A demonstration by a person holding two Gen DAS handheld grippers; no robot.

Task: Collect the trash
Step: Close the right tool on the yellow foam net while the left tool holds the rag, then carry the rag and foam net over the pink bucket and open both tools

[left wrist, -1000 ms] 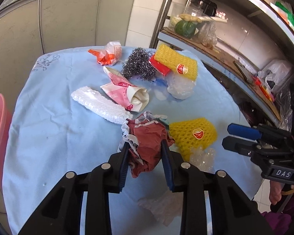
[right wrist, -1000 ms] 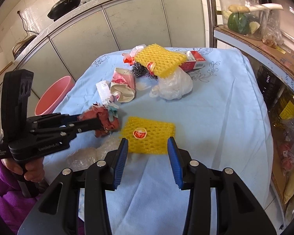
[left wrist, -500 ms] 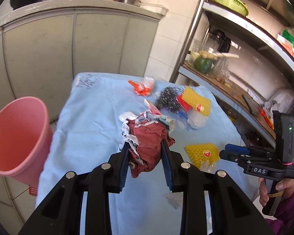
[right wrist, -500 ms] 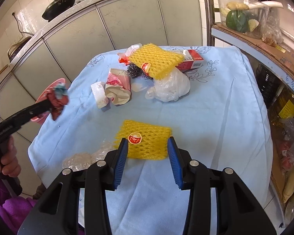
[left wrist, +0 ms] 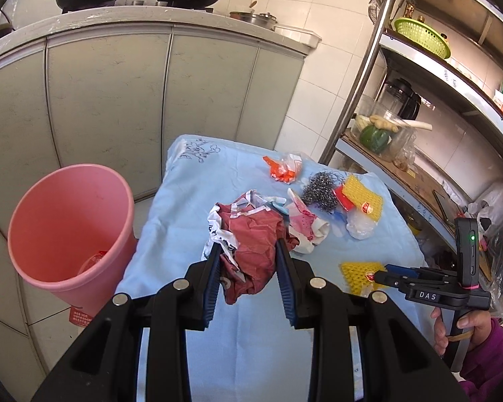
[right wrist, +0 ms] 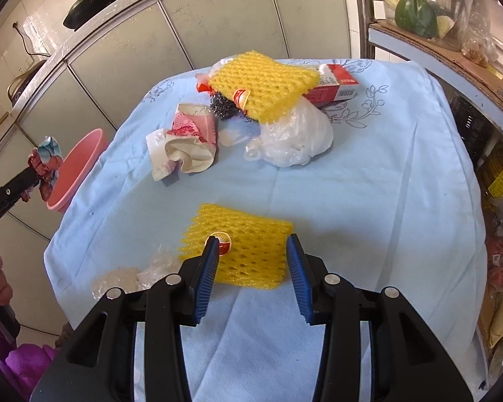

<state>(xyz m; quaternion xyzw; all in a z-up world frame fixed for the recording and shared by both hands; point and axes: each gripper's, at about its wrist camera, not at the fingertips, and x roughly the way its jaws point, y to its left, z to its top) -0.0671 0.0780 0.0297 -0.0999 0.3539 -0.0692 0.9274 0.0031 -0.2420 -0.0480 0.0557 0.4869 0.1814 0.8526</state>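
My left gripper point(left wrist: 248, 251) is shut on a crumpled dark-red wrapper point(left wrist: 251, 238) and holds it up above the left part of the blue-clothed table point(left wrist: 191, 194). A pink bin point(left wrist: 67, 231) stands on the floor left of the table. In the right wrist view the wrapper point(right wrist: 45, 164) hangs in front of the bin point(right wrist: 80, 164). My right gripper point(right wrist: 251, 248) is open, its fingers either side of a yellow foam net point(right wrist: 241, 248) lying on the cloth. The right gripper also shows in the left wrist view point(left wrist: 390, 273).
More trash lies at the table's far end: a second yellow net point(right wrist: 265, 83) on a white plastic bag point(right wrist: 295, 137), a red carton point(right wrist: 335, 83), a steel scourer point(left wrist: 322, 191), a pink paper wrapper point(right wrist: 191, 137), an orange wrapper point(left wrist: 281, 169). Clear plastic film point(right wrist: 130, 274) lies near the front edge. A shelf rack point(left wrist: 419, 154) stands on the right.
My left gripper has lifted the dark-red wrapper off the table and swung left towards the pink bin. My right gripper has come closer to the near yellow net, still open.
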